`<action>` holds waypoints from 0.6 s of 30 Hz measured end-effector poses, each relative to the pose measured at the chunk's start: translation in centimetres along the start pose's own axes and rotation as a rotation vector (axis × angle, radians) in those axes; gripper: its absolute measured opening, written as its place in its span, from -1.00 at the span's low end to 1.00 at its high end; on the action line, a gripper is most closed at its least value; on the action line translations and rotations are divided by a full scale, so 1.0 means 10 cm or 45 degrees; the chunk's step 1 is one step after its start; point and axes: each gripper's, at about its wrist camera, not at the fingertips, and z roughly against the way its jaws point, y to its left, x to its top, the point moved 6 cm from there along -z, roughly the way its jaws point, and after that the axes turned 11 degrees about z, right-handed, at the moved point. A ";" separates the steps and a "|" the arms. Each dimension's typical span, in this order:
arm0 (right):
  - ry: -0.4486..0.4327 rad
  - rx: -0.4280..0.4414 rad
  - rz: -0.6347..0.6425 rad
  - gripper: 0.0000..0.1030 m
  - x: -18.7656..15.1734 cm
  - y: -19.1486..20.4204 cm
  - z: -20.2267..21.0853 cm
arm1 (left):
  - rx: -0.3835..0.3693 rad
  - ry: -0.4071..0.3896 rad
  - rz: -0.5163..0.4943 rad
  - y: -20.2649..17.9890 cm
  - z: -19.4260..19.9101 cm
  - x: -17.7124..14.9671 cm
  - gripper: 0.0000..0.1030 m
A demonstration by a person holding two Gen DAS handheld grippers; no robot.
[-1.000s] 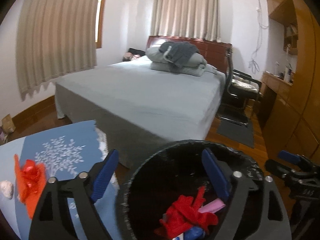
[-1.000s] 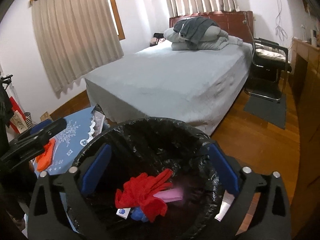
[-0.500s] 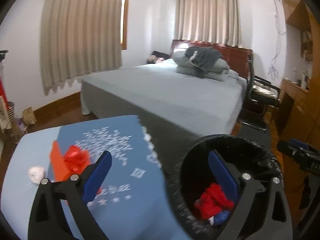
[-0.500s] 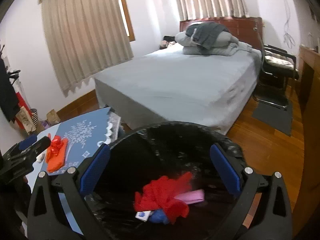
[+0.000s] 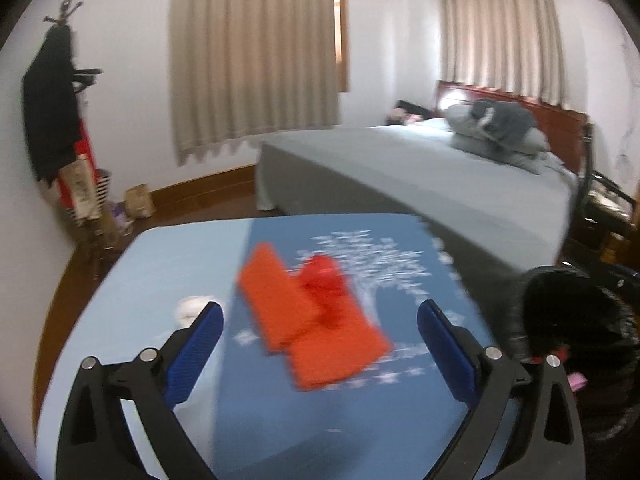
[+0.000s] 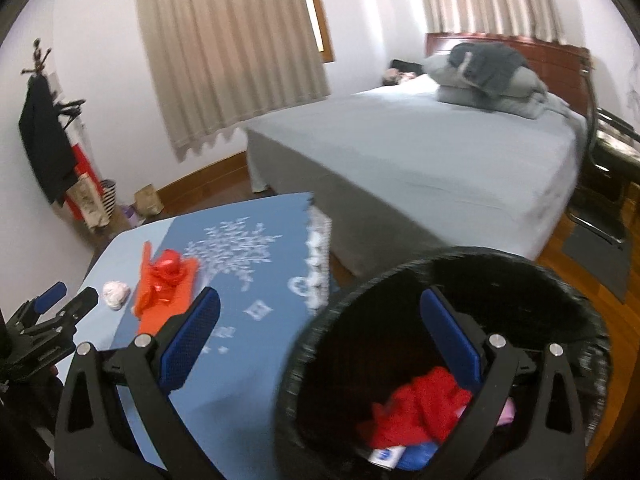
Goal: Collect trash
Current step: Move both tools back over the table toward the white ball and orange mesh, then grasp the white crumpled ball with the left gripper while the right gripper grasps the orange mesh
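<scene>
1. Right now the left tongs stand spread wide with nothing gripped, their blue pads hanging above the counter, which wears a blue cloth with a white tree print.
2. Directly ahead of the left tongs, between the two pads as the left wrist view sees it, lies the orange-red paper trash: flat orange sheets with a crumpled red ribbon-like wad on top. Motion blur hides finer detail.
3. Just off the left pad of those tongs sits a small crumpled white wad on the pale part of the counter.
4. To the right of the left tongs, off the counter's edge, stands the black-lined trash bin.
5. Meanwhile the right tongs are also released and empty, poised over the near edge of the trash bin; their right pad is seen against the bin's opening, their left pad against the counter.
6. Inside the bin, below the right pad, lie red crumpled scraps, something blue and a pink scrap.
7. From the right tongs, the orange-red trash and white wad lie ahead to the left, with the left tongs at the far left edge.
8. Beyond both tongs stretches a grey bed.
</scene>
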 end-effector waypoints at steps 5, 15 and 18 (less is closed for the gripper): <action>0.019 0.059 0.050 0.89 0.14 0.37 -0.31 | 0.113 0.009 0.050 0.48 -0.20 0.02 0.86; 0.081 0.116 0.104 0.89 0.27 0.95 -0.99 | 0.231 0.079 0.110 1.06 -0.77 0.01 0.86; 0.100 0.120 0.117 0.89 0.26 1.04 -1.12 | 0.242 0.110 0.122 1.14 -0.92 -0.02 0.84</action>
